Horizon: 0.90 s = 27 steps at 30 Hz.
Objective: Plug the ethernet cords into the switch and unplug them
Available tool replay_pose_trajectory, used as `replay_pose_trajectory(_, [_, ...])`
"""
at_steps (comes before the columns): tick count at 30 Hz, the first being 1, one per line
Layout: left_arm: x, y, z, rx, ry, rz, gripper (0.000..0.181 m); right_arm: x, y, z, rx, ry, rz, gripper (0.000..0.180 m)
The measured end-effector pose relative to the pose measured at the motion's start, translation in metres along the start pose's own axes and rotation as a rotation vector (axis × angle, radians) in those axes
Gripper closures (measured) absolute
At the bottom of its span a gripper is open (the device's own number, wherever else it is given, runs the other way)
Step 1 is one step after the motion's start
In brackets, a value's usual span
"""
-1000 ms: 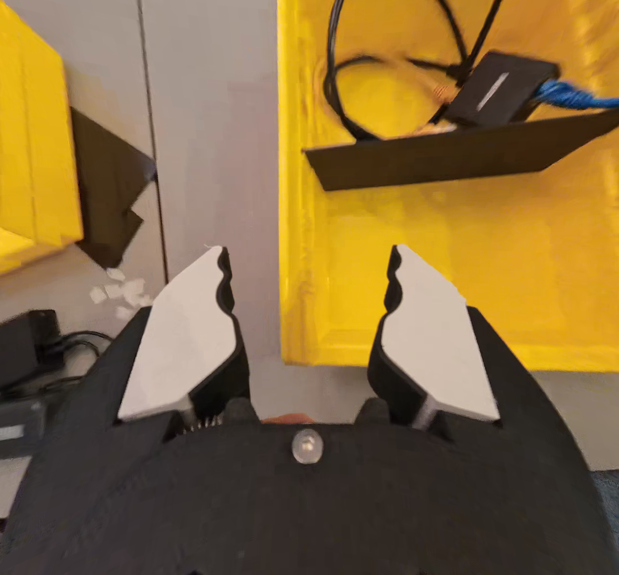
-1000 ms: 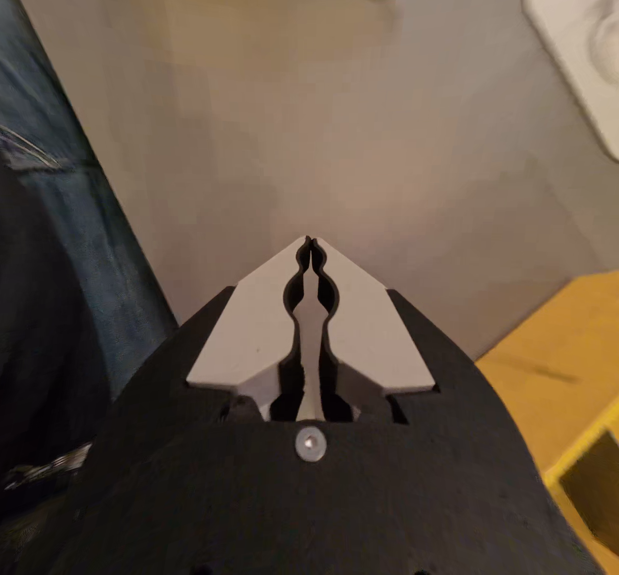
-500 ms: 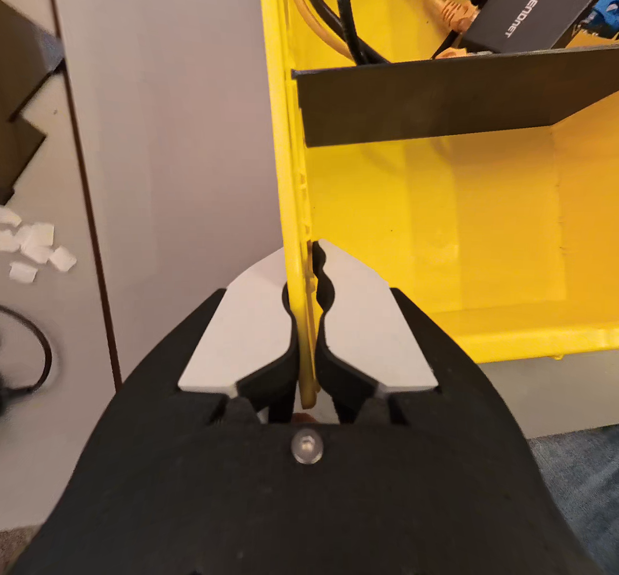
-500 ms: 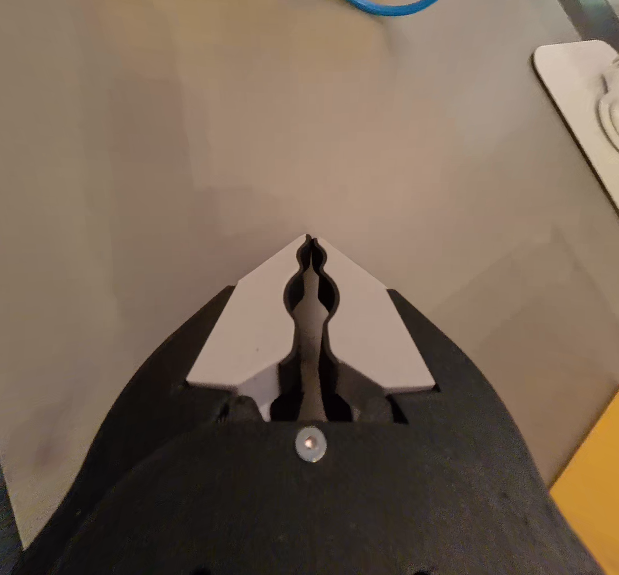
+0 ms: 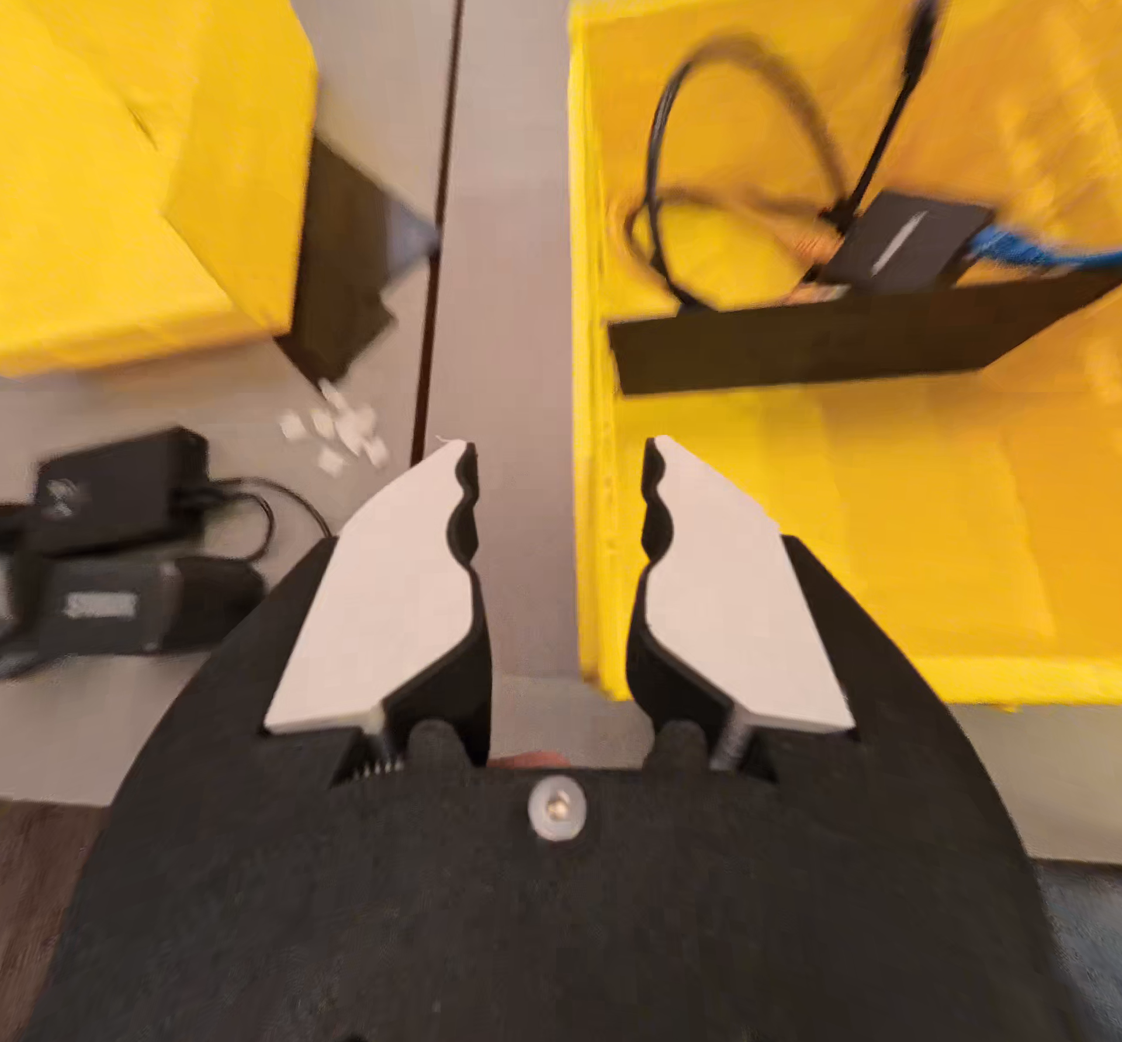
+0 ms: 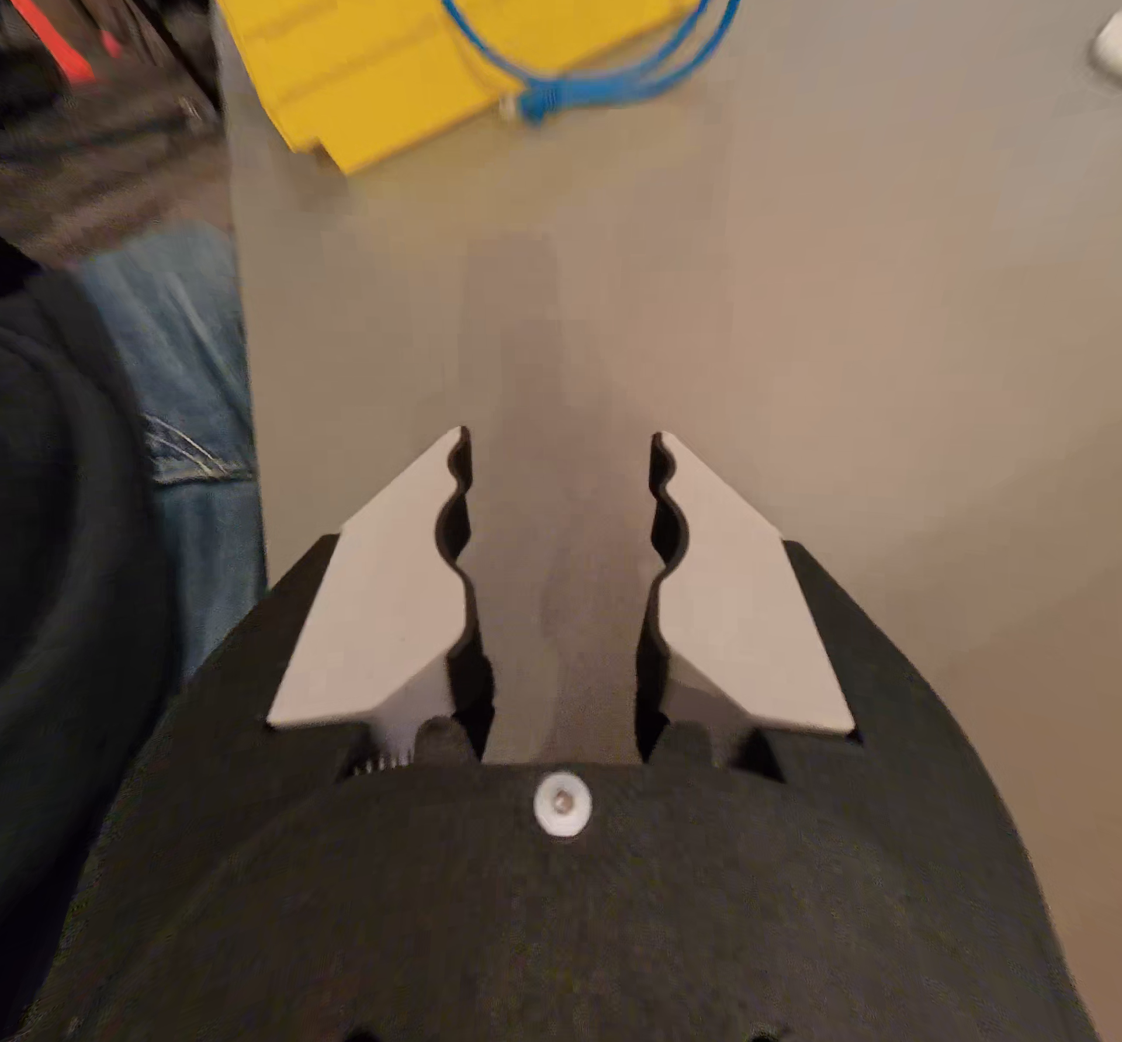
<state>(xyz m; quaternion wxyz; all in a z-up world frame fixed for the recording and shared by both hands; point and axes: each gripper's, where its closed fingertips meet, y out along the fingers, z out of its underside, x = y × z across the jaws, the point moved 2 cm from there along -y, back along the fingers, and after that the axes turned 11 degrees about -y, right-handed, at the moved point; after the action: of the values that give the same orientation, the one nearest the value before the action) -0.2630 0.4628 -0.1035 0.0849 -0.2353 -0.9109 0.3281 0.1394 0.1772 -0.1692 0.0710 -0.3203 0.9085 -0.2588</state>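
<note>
In the left wrist view a black switch (image 5: pixel 904 245) lies in the far part of a yellow bin (image 5: pixel 850 527), behind a black divider (image 5: pixel 850 333). A black cord (image 5: pixel 668 163) loops beside it, and a blue ethernet cord (image 5: pixel 1032 251) leaves its right side. My left gripper (image 5: pixel 558 454) is open and empty, above the bin's near left wall. In the right wrist view the blue cord (image 6: pixel 607 84) lies looped on the grey table, its plug end next to a yellow bin (image 6: pixel 425 29). My right gripper (image 6: pixel 558 436) is open and empty over bare table, well short of the cord.
A second yellow bin (image 5: pixel 121 132) stands at the left with a black sheet (image 5: pixel 340 284) under it. White scraps (image 5: pixel 334 430) and black power adapters (image 5: pixel 115 527) lie at the near left. A person's jeans leg (image 6: pixel 182 436) is left of the table edge.
My left gripper has let go of the yellow bin's wall, opened and pulled back. My right gripper has opened and swung toward the blue cord and yellow bin.
</note>
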Motion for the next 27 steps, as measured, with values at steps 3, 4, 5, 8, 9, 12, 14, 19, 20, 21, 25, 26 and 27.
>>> replay_pose_trajectory(3, [-0.062, -0.043, -0.04, -0.171, 0.069, 0.162, 0.124, 0.01, -0.02, -0.033, -0.146, 0.015, -0.069, 0.108])
replay_pose_trajectory(4, [-0.094, -0.055, -0.048, -0.2, 0.108, 0.24, 0.124, 0.019, -0.026, -0.048, -0.215, 0.003, -0.115, 0.105])
replay_pose_trajectory(5, [-0.129, -0.065, -0.053, -0.221, 0.146, 0.328, 0.126, 0.027, -0.033, -0.061, -0.278, -0.001, -0.159, 0.104])
replay_pose_trajectory(8, [-0.249, -0.083, -0.04, -0.186, 0.217, 0.64, 0.132, 0.056, -0.057, -0.107, -0.506, 0.004, -0.317, 0.097])
replay_pose_trajectory(9, [-0.285, -0.085, -0.031, -0.166, 0.253, 0.707, 0.135, 0.067, -0.065, -0.119, -0.568, -0.013, -0.364, 0.096])
replay_pose_trajectory(12, [-0.38, -0.091, 0.002, -0.093, 0.27, 0.947, 0.139, 0.094, -0.084, -0.147, -0.711, -0.053, -0.472, 0.094])
replay_pose_trajectory(14, [-0.426, -0.093, 0.019, -0.037, 0.223, 1.112, 0.139, 0.108, -0.092, -0.159, -0.773, -0.084, -0.518, 0.095])
replay_pose_trajectory(19, [-0.484, -0.095, 0.052, 0.09, 0.199, 1.339, 0.134, 0.14, -0.096, -0.171, -0.837, -0.142, -0.623, 0.093])
replay_pose_trajectory(20, [-0.489, -0.093, 0.054, 0.077, 0.209, 1.347, 0.137, 0.143, -0.092, -0.171, -0.823, -0.151, -0.624, 0.093])
replay_pose_trajectory(21, [-0.492, -0.095, 0.053, 0.065, 0.198, 1.394, 0.142, 0.144, -0.089, -0.171, -0.798, -0.156, -0.61, 0.093])
replay_pose_trajectory(25, [-0.499, -0.098, 0.055, 0.088, 0.217, 1.47, 0.147, 0.145, -0.091, -0.171, -0.802, -0.136, -0.657, 0.094])
replay_pose_trajectory(26, [-0.5, -0.098, 0.056, 0.083, 0.24, 1.464, 0.151, 0.148, -0.089, -0.169, -0.783, -0.142, -0.676, 0.095])
replay_pose_trajectory(27, [-0.502, -0.099, 0.057, 0.088, 0.262, 1.467, 0.154, 0.153, -0.088, -0.167, -0.768, -0.146, -0.711, 0.092])
